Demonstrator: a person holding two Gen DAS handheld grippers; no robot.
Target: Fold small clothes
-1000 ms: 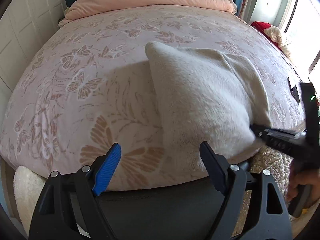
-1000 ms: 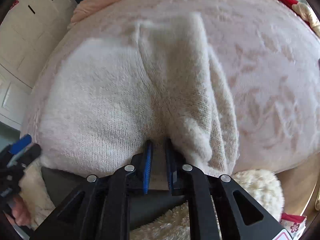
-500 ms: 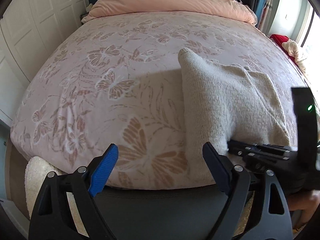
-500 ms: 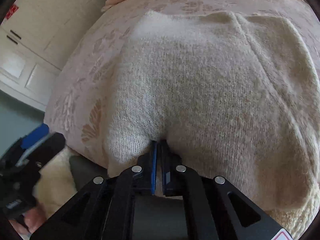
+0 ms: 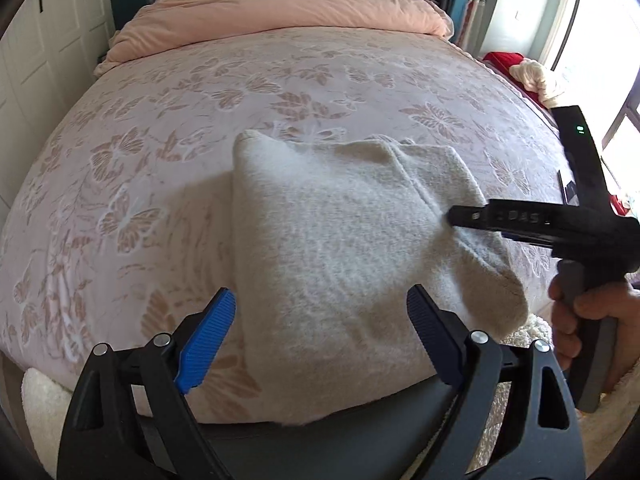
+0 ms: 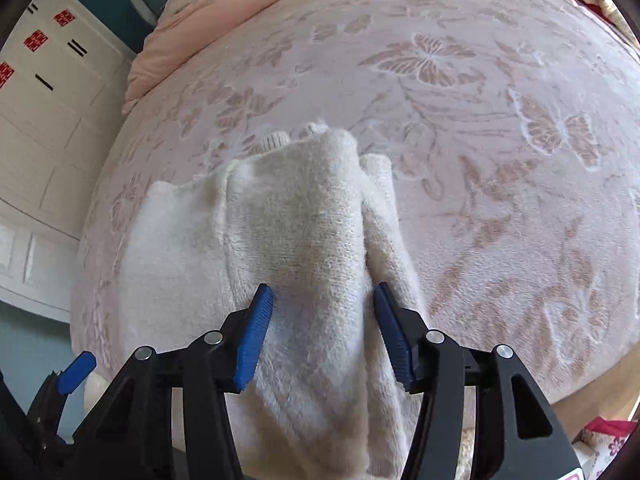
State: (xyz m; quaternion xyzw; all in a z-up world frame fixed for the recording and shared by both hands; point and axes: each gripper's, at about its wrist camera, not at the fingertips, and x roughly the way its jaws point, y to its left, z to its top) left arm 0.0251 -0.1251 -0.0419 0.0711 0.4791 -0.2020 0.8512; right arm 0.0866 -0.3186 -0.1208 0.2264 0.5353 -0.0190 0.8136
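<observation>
On the pink bedspread [image 5: 168,128] with its brown butterfly pattern, a cream fuzzy knit garment [image 5: 340,248] lies folded near the front edge of the bed, its lower hem hanging slightly over that edge. A peach-coloured duvet [image 5: 280,8] is bunched at the far end of the bed.

Left gripper [image 5: 320,336]: the jaws stand wide apart above the garment's near edge. Nothing is held between them, and the blue ribbed pads [image 5: 208,336] touch no fabric.

Right gripper [image 6: 324,328]: the jaws have just been opening. A raised fold of the garment [image 6: 304,240] sits between them, with the blue pads [image 6: 256,328] standing at either side of the fold; whether they press on it cannot be told. In the left wrist view, this gripper [image 5: 452,216] reaches over the right side of the garment, and a hand [image 5: 588,312] grasps its grey handle.
</observation>
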